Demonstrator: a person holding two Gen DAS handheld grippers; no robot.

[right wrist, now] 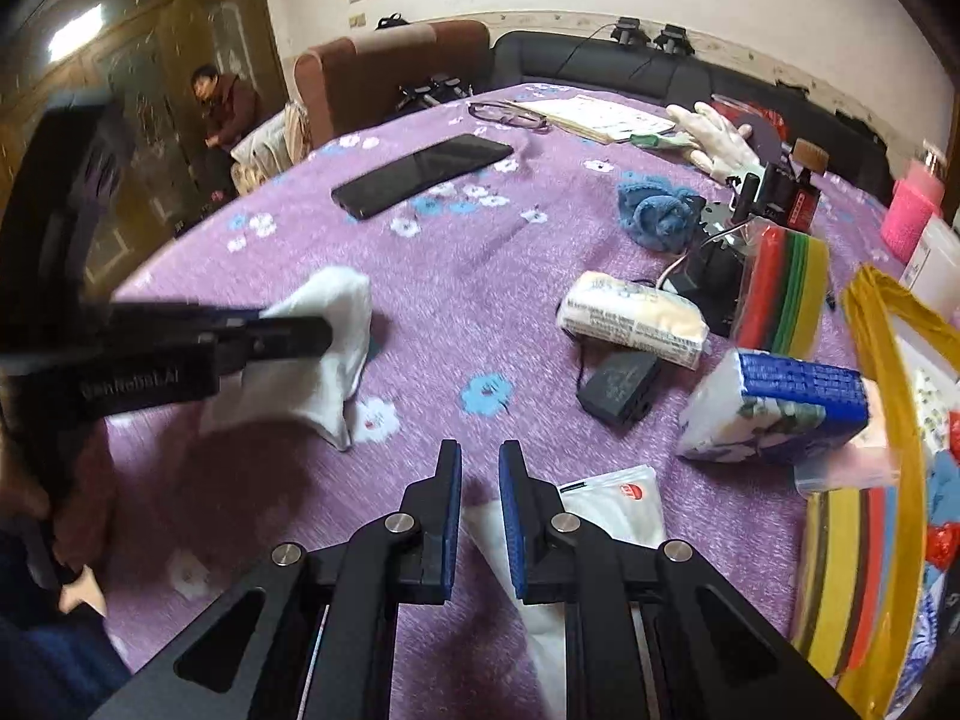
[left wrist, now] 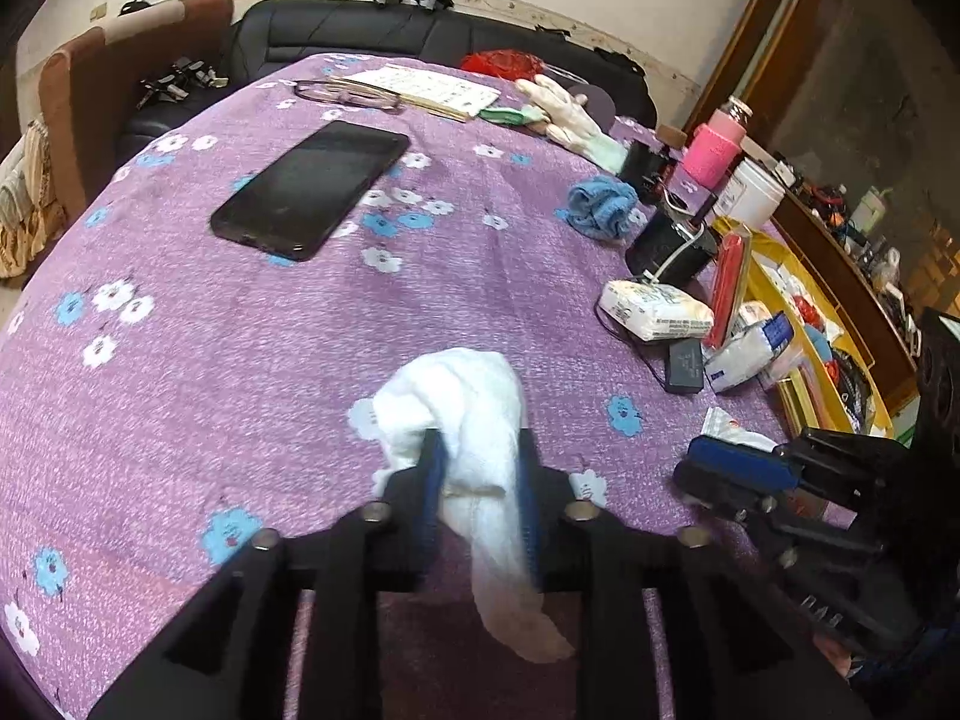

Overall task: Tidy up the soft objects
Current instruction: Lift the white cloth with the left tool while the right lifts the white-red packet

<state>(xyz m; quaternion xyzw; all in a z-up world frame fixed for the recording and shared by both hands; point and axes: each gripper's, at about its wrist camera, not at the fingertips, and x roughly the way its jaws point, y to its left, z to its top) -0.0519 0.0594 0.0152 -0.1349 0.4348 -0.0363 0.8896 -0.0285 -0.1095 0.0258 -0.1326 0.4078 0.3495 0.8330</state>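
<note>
One crumpled white cloth [left wrist: 474, 420] between parted left hand-held gripper [left wrist: 480, 462] pads, right hand-held gripper [right wrist: 480, 468] nearly clenched, empty

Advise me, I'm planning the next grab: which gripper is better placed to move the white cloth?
Left. The white cloth already lies between the left gripper fingers. The right gripper is off to the side by a tissue packet, jaws narrow and empty.
</note>
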